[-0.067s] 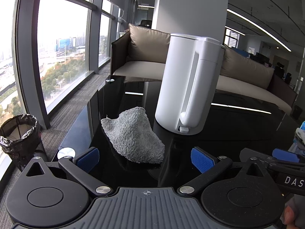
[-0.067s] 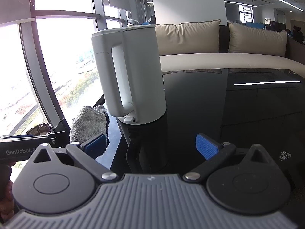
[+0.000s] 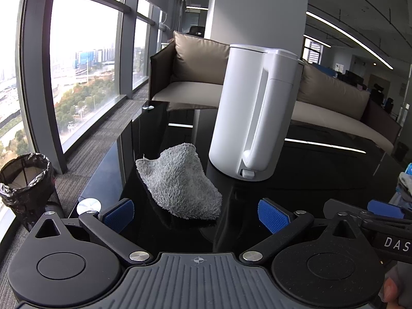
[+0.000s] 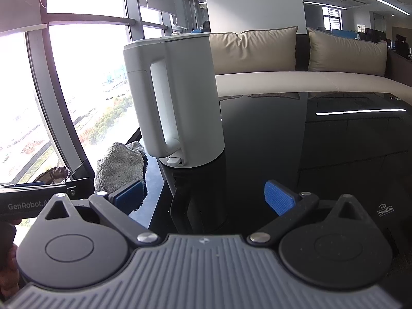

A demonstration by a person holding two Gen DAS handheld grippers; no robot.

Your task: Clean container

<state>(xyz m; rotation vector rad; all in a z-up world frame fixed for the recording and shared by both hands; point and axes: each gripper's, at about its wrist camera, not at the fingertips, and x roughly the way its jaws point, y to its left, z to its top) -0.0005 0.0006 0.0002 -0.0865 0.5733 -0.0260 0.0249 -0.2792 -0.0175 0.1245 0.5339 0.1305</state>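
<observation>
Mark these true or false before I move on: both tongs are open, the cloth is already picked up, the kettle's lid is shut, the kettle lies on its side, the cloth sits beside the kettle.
1. Both the left tongs and the right tongs are open and empty. True.
2. The grey cloth is picked up. False: it lies on the black glass table, ungripped.
3. The white kettle has its lid shut. True.
4. The kettle lies on its side. False: it stands upright.
5. The cloth sits beside the kettle. True.
</observation>
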